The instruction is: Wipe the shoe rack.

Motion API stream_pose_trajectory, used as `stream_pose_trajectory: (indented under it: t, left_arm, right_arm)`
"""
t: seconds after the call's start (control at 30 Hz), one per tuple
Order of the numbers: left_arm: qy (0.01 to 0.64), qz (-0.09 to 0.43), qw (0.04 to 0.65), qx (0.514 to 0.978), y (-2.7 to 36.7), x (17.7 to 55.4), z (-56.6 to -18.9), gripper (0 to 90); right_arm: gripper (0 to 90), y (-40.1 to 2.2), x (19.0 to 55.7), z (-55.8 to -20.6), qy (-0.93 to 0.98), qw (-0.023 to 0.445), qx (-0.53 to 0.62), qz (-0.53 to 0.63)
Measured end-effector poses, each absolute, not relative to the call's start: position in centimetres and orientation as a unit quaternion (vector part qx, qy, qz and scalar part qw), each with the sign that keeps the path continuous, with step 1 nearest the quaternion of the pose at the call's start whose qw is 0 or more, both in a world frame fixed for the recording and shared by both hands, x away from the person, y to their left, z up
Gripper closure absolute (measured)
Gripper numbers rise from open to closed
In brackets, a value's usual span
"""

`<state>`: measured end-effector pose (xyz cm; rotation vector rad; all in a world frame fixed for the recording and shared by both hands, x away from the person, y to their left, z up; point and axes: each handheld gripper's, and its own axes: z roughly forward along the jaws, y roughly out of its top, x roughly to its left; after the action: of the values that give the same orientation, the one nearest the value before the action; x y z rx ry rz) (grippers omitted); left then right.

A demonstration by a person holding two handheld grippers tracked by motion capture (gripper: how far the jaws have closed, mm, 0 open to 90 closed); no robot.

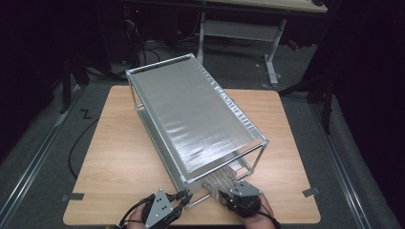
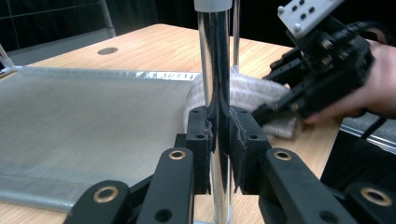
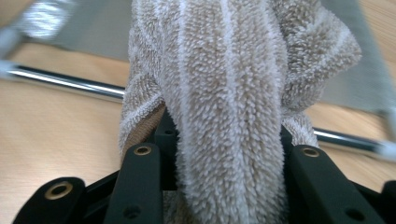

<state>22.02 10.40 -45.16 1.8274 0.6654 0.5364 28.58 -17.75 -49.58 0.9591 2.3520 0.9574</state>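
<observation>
Squarely between right claw [image 3: 224, 154] pads, towel [image 3: 229, 93]

A two-tier metal rack [image 1: 196, 114] stands slantwise on the table [image 1: 119, 157], one end at the far left, the other at the near right. At that near end, the left gripper [image 1: 184, 196] sits at the rack's corner post [image 2: 218, 84]. Just to its right, the right gripper [image 1: 228, 191] holds a towel [image 3: 224, 93] on the lower shelf [image 2: 84, 116], beneath the top shelf [image 1: 191, 119].
</observation>
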Motion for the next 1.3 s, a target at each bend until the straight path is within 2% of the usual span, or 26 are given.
stream_pose_trajectory:
  t: [0.37, 0.57, 0.9, 1.17, 1.3]
  left_arm:
    - [0.276, 0.22, 0.532, 0.769, 10.4, 22.0, -45.1, 78.9]
    - [0.276, 0.217, 0.533, 0.77, 10.4, 22.1, -45.1, 79.1]
    - [0.275, 0.215, 0.535, 0.77, 10.4, 22.1, -45.2, 79.0]
    - [0.275, 0.214, 0.534, 0.77, 10.4, 22.2, -45.2, 79.0]
    - [0.274, 0.214, 0.534, 0.77, 10.4, 22.2, -45.2, 79.0]
  right_arm:
    - [60.6, -22.3, 30.8, -49.6, 0.814, 0.248, 0.416, 0.321]
    - [60.6, -22.0, 30.8, -49.7, 0.816, 0.244, 0.415, 0.32]
    - [58.1, -18.2, 28.5, -49.8, 0.85, 0.217, 0.344, 0.335]
    - [58.3, -13.1, 25.3, -49.9, 0.883, 0.165, 0.251, 0.361]
    - [58.5, -12.0, 24.5, -49.9, 0.89, 0.171, 0.227, 0.357]
